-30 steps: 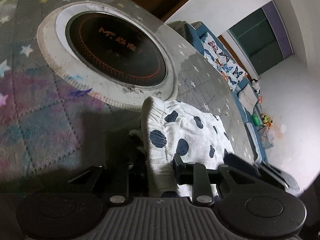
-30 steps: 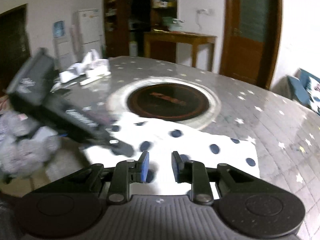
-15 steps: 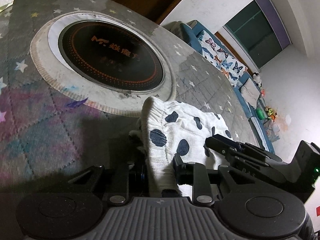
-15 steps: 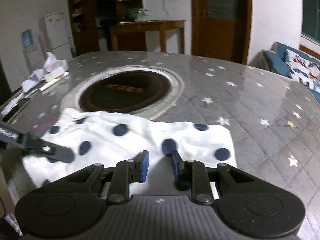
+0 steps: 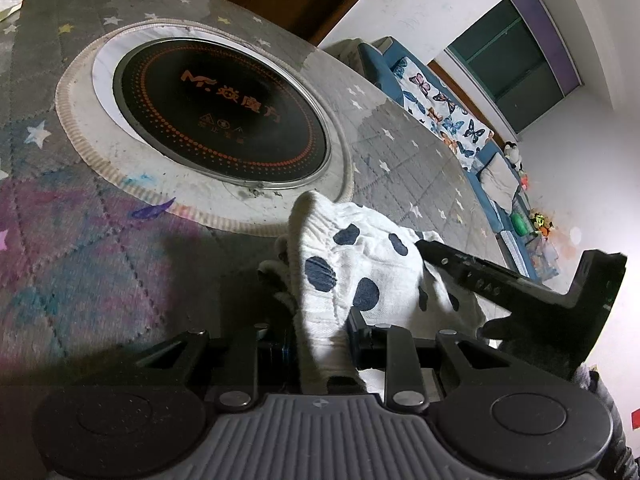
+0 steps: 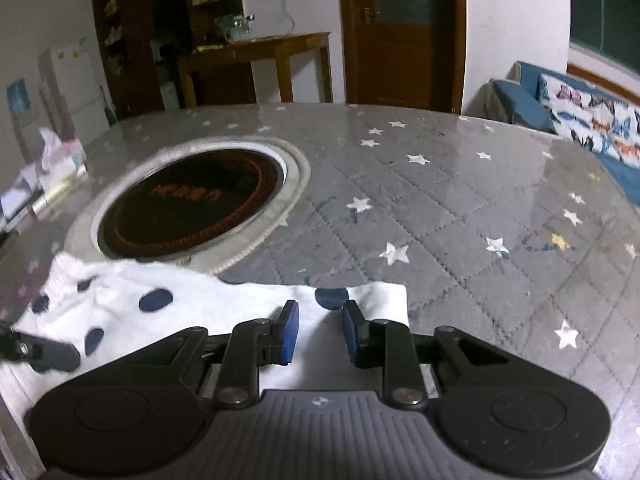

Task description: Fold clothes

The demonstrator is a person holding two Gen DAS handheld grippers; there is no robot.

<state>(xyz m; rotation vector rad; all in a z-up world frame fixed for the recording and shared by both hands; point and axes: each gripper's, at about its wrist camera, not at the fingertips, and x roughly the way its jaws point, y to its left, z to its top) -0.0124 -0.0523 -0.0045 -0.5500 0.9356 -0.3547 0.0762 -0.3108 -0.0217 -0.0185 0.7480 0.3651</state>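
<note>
A white garment with dark blue spots [image 6: 192,308] lies flat on the grey star-patterned table cover [image 6: 460,220]. My left gripper [image 5: 320,332] is shut on the garment's gathered waistband end [image 5: 320,264] and holds it bunched up off the table. My right gripper [image 6: 318,330] is open and empty, just above the garment's right end near its corner [image 6: 394,296]. The right gripper's body also shows at the right in the left wrist view [image 5: 520,284]. The left gripper's finger [image 6: 40,352] shows at the left edge in the right wrist view.
A round black induction hob [image 5: 220,120] with a pale ring is set into the table beyond the garment. Papers and tissues [image 6: 52,164] lie at the table's far left. A blue sofa with a butterfly cover [image 6: 580,112] stands to the right.
My right gripper has moved right along the garment, from its middle to its right end. My left gripper has kept its hold on the waistband with little movement.
</note>
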